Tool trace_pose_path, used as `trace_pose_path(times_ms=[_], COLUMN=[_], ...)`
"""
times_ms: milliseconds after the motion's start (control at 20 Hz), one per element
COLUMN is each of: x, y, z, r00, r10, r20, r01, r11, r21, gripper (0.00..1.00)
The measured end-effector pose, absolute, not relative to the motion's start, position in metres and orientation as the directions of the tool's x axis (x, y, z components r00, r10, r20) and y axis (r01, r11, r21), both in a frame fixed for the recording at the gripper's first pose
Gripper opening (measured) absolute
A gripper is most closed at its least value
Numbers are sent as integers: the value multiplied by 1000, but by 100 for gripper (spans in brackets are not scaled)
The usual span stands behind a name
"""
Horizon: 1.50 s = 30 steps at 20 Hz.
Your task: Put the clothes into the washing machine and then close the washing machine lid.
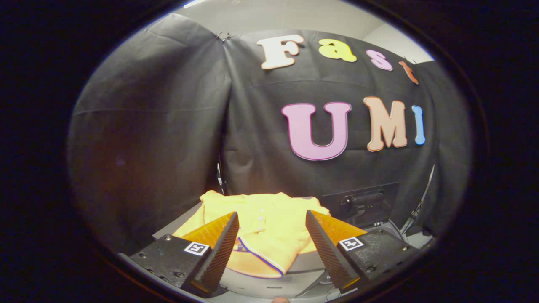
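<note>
Yellow shirt (269, 229) lay crumpled on a grey flat surface (185, 221), seen in the gripper view just ahead of and between the two fingers. It looked like a polo type: a row of small white buttons ran down the placket, and a blue-and-white trim line curved along one hem nearest the camera. Fabric was bunched toward the back, one fold rising at the rear left corner.

Gripper (272, 219) was wide open, holding nothing. Both fingers (219, 248) had orange outer faces and black ribbed inner pads, each on a black block with a small square marker on top. The fingers straddled the shirt from above; whether either pad touched the cloth could not be told, since the tips overlapped the fabric in the view. No pinch on it either way.

Right of the shirt and beyond the right finger sat a dark panel with a black handle (364, 198), part of the washing machine (379, 229) body by the look of it. Could not tell lid position from this angle. A lighter grey curved rim showed below the shirt, close to the camera, between the finger bases.

Black cloth wall (160, 126) stood behind everything.
</note>
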<state>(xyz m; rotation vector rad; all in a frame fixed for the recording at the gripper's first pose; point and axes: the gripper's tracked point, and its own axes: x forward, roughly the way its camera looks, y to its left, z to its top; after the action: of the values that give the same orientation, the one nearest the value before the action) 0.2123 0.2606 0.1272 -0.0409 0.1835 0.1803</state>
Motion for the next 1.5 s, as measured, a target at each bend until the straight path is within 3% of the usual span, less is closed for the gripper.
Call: trace_pose_path(times_ms=[350, 600, 750, 1050, 1250, 1350, 1500], x=[289, 313, 317, 295, 260, 267, 261], y=[317, 315, 311, 307, 302, 301, 277], z=[57, 7, 7, 9, 25, 71, 118], r00=[879, 776, 762, 751, 725, 805, 832], r10=[233, 158, 162, 217, 335, 407, 402], r20=[-416, -611, -627, -623, -601, -430, -383], r01=[-253, -160, -196, -306, -402, -426, -420], r11=[967, 986, 980, 951, 915, 903, 907], r21=[7, 52, 15, -37, 25, 58, 39], gripper=[98, 98, 94, 21, 5, 3, 3])
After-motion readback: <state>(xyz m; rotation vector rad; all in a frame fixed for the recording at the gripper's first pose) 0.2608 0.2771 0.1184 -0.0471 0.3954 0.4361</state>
